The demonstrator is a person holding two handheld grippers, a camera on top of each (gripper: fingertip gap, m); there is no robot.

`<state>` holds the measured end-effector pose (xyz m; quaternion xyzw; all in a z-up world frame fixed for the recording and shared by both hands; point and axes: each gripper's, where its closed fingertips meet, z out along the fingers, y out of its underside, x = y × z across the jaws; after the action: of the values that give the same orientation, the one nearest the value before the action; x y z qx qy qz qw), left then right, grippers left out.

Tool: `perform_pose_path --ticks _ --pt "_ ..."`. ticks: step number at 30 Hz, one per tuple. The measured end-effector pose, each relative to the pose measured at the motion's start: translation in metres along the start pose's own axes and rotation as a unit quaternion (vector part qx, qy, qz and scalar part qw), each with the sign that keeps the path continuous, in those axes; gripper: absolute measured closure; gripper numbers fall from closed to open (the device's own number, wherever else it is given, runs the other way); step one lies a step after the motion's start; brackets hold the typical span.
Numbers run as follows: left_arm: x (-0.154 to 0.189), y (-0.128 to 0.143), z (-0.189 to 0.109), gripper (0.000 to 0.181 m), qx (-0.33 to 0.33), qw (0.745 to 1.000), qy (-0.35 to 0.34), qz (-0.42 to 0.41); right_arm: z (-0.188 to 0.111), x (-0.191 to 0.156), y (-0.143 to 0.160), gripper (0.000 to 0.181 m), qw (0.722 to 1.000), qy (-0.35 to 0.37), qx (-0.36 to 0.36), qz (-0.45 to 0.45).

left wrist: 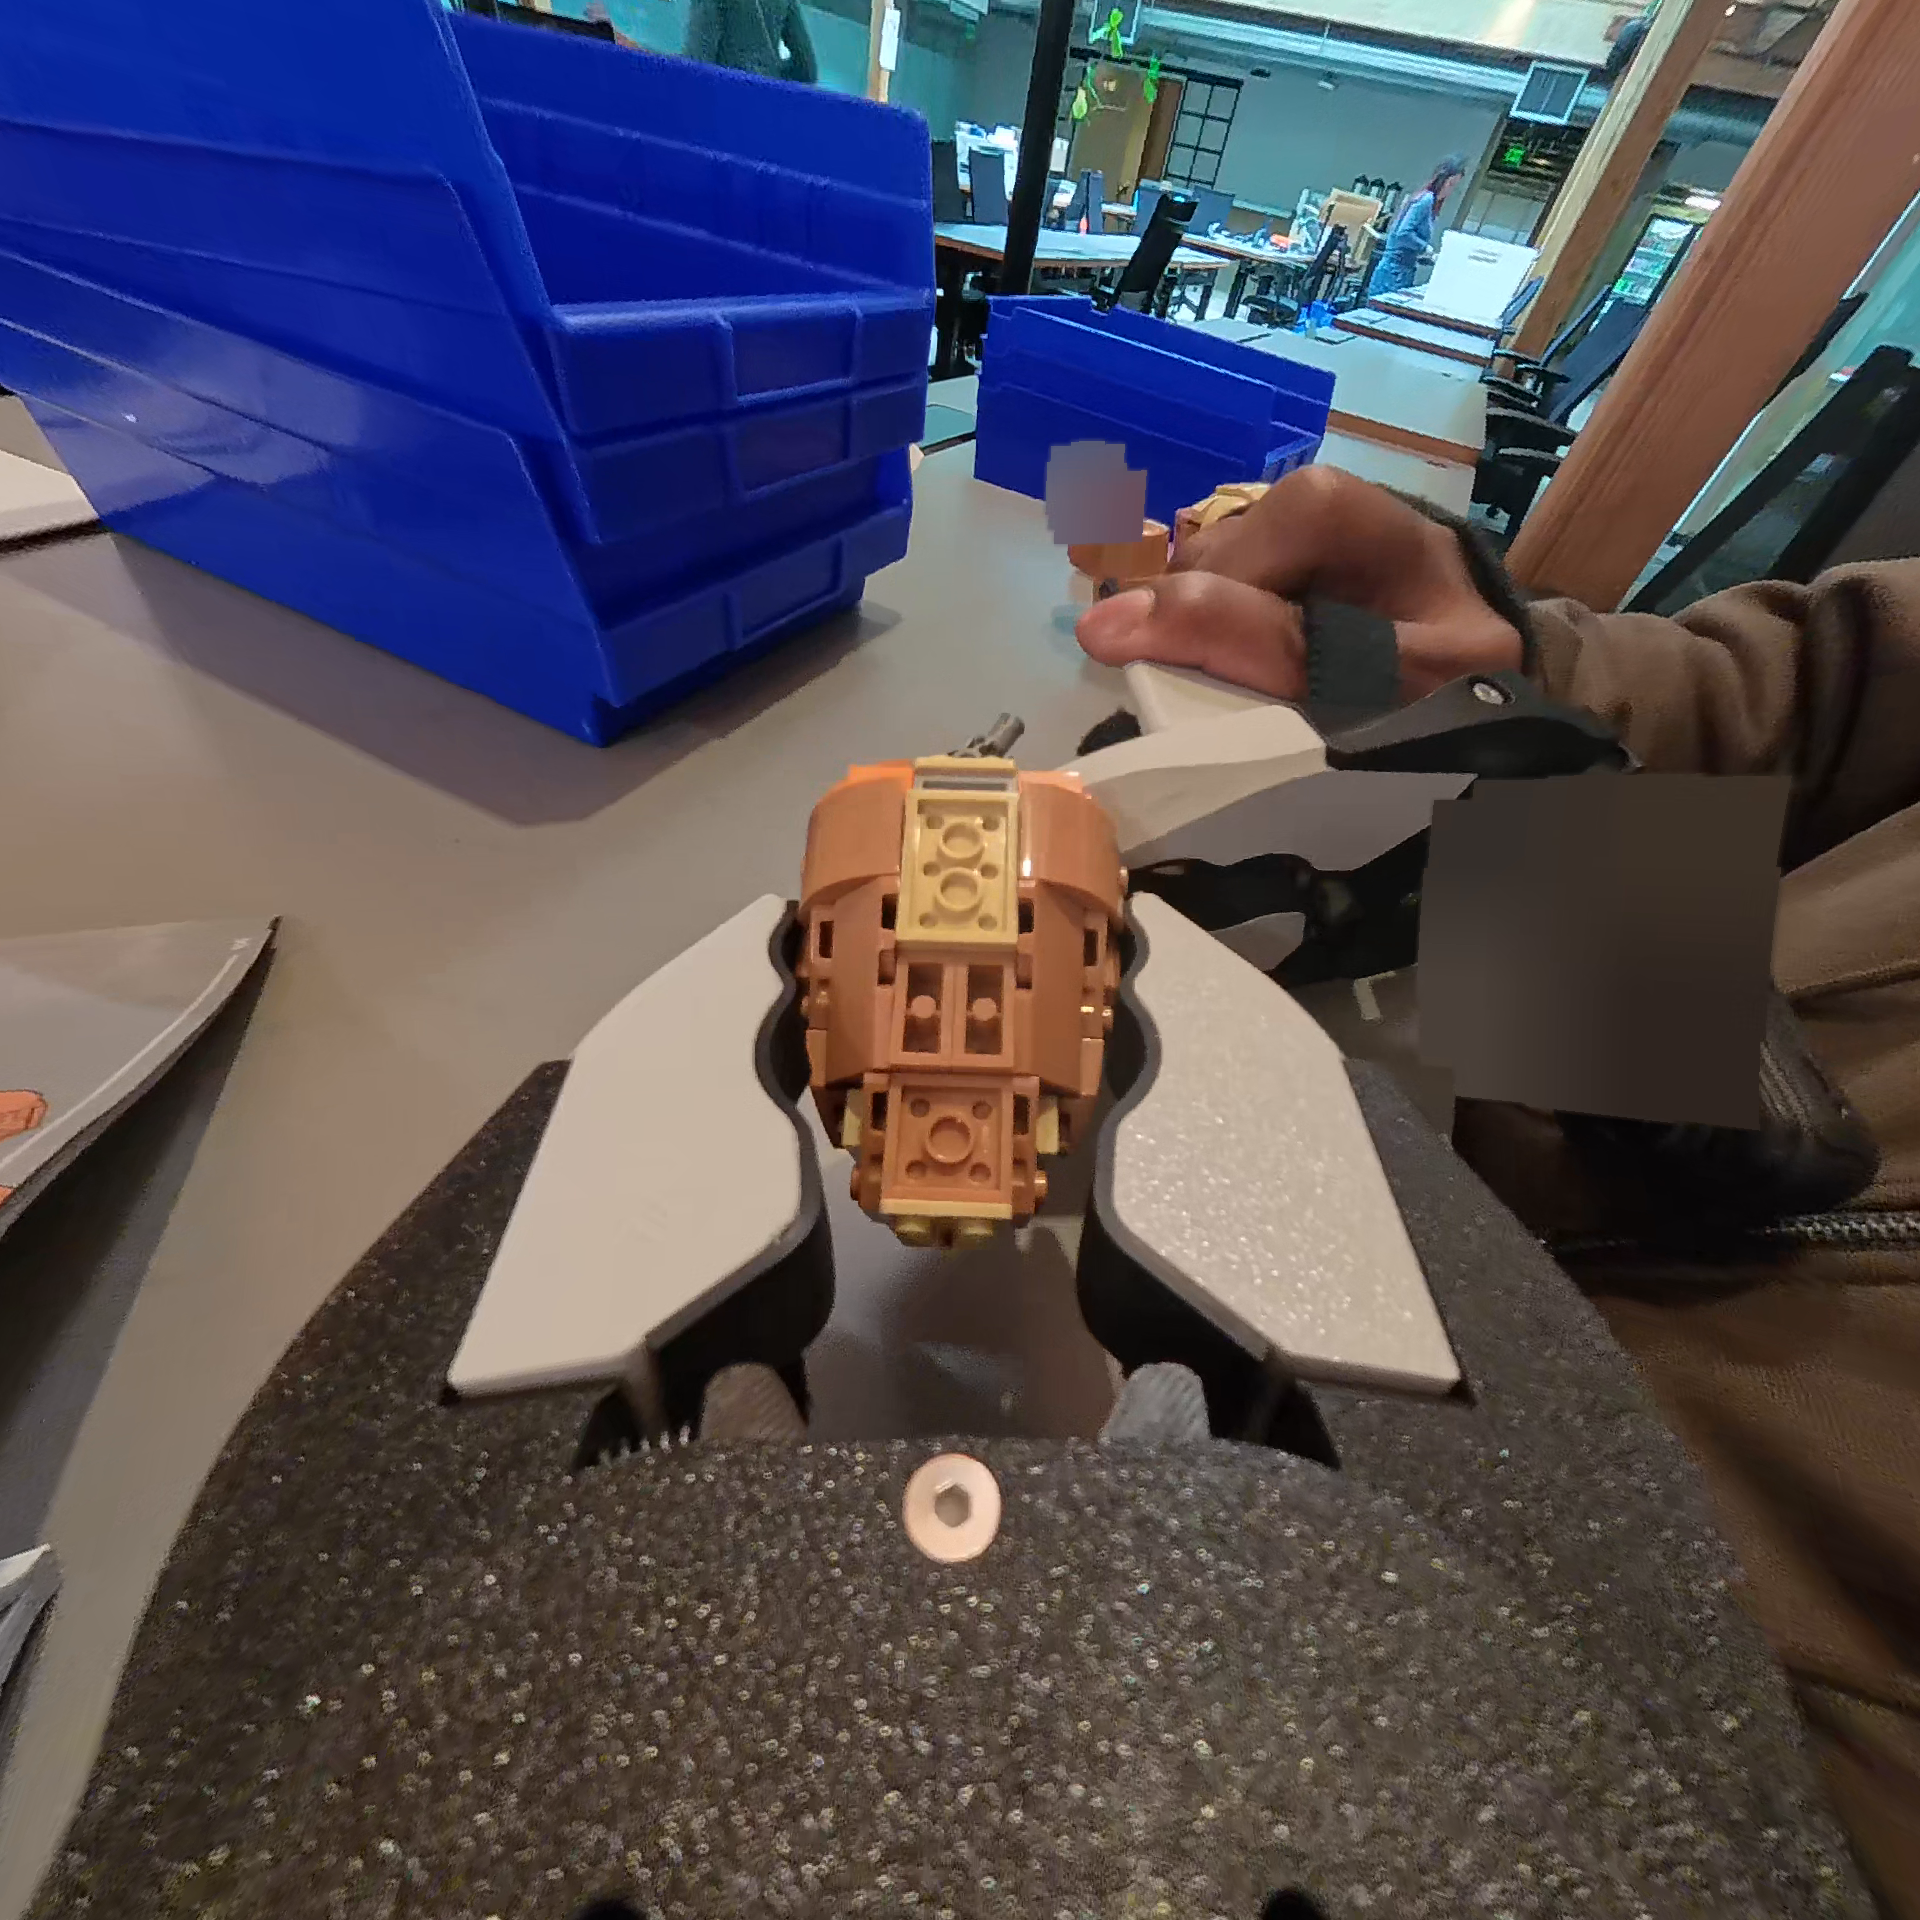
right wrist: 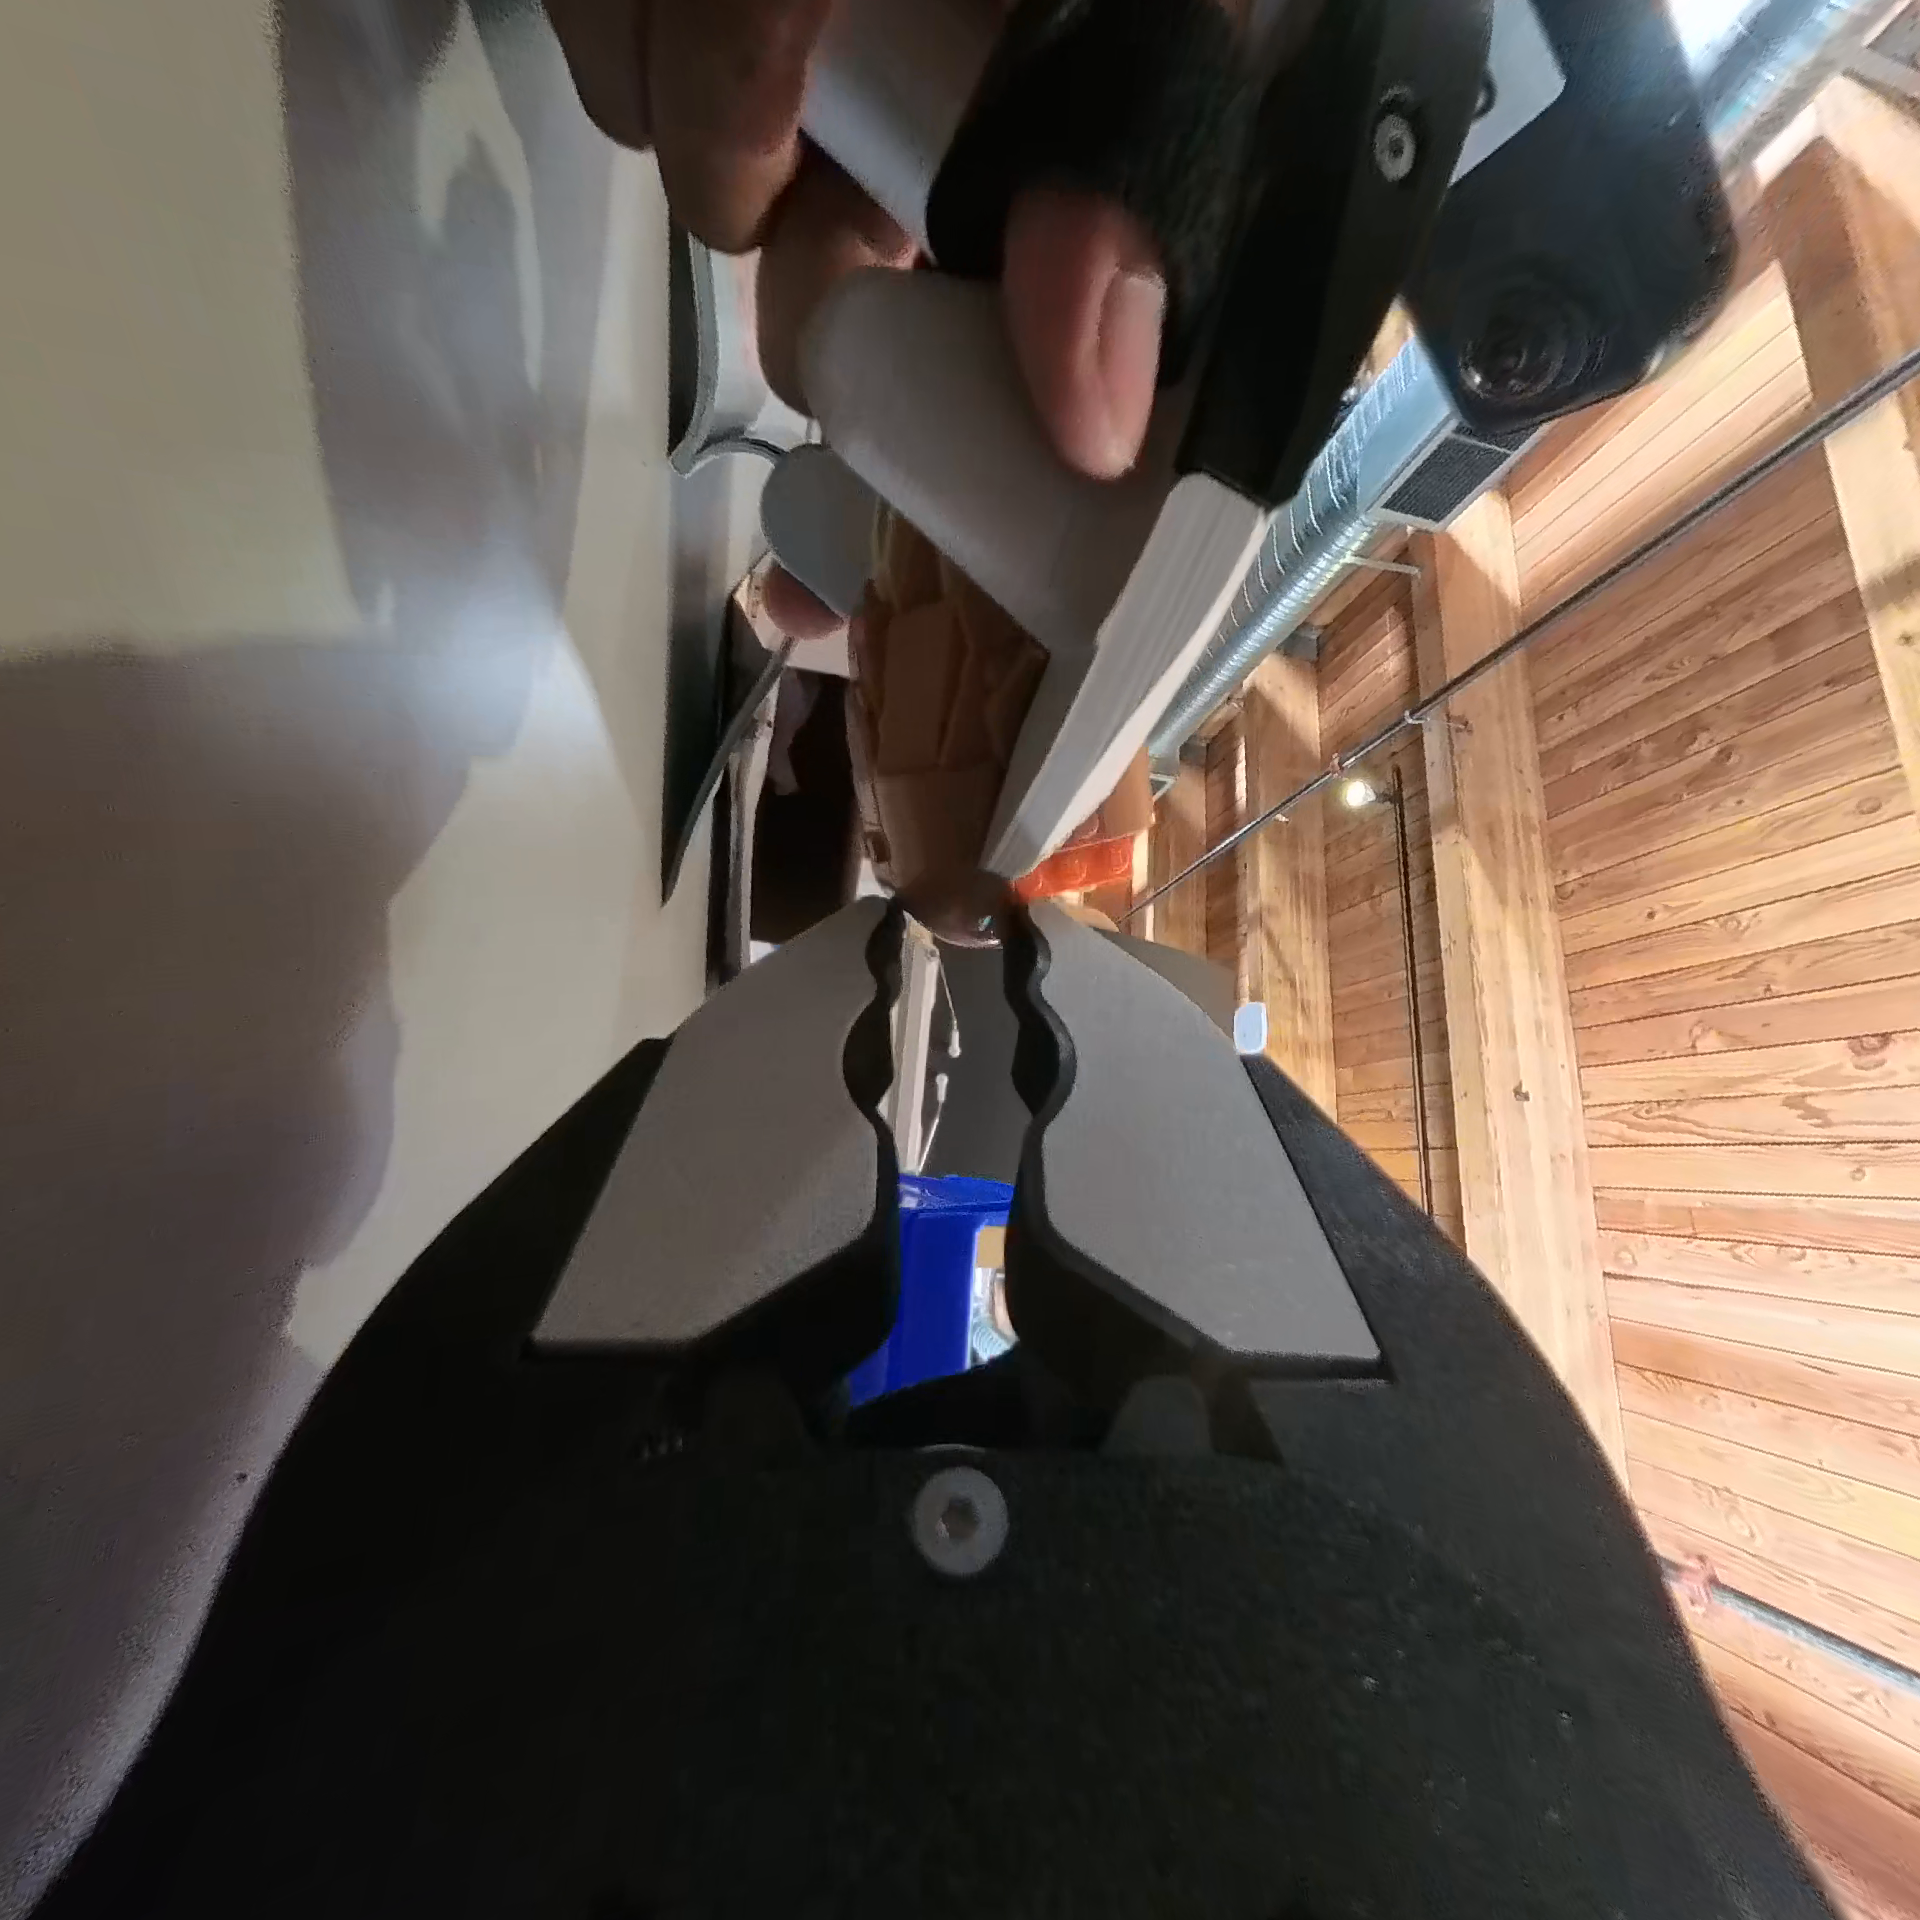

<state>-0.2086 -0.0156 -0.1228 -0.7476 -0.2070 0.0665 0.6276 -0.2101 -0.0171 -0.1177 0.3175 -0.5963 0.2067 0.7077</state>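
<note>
Left hand-held gripper (left wrist: 951,1023): its two grey fingers are closed against the sides of a brown and tan brick-built model (left wrist: 956,997), holding it clear above the table (left wrist: 416,831).
Brick-built model: rounded brown body with a tan studded strip on top and a small dark grey peg (left wrist: 992,732) at its far end.
Right hand-held gripper (right wrist: 951,920): rolled on its side, jaws a narrow gap apart, tips pinching a small dark rounded part (right wrist: 966,920) at the end of the model; in the left wrist view it comes in from the right, gripped by a hand (left wrist: 1309,582).
Stacked blue bins (left wrist: 468,364): on the table to the far left.
Smaller blue bin (left wrist: 1143,395): farther back.
Booklet (left wrist: 104,1029): lies at the left edge of the table.
</note>
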Motion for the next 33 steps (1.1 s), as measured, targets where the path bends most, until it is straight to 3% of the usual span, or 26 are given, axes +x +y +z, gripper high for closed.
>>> perform_pose_path --ticks 25,28,33 --pt "0.007 0.002 0.002 0.125 -0.010 0.994 0.071 -0.082 -0.006 0.001 0.002 0.162 0.997 0.030 0.032 -0.063" --pt "0.011 -0.001 0.000 0.125 -0.001 0.988 0.103 -0.119 -0.009 0.010 0.004 0.181 0.995 0.064 0.036 -0.074" --pt "0.008 -0.008 -0.002 0.125 0.024 0.991 0.085 -0.100 -0.004 0.017 0.009 0.181 0.998 0.065 0.021 -0.014"
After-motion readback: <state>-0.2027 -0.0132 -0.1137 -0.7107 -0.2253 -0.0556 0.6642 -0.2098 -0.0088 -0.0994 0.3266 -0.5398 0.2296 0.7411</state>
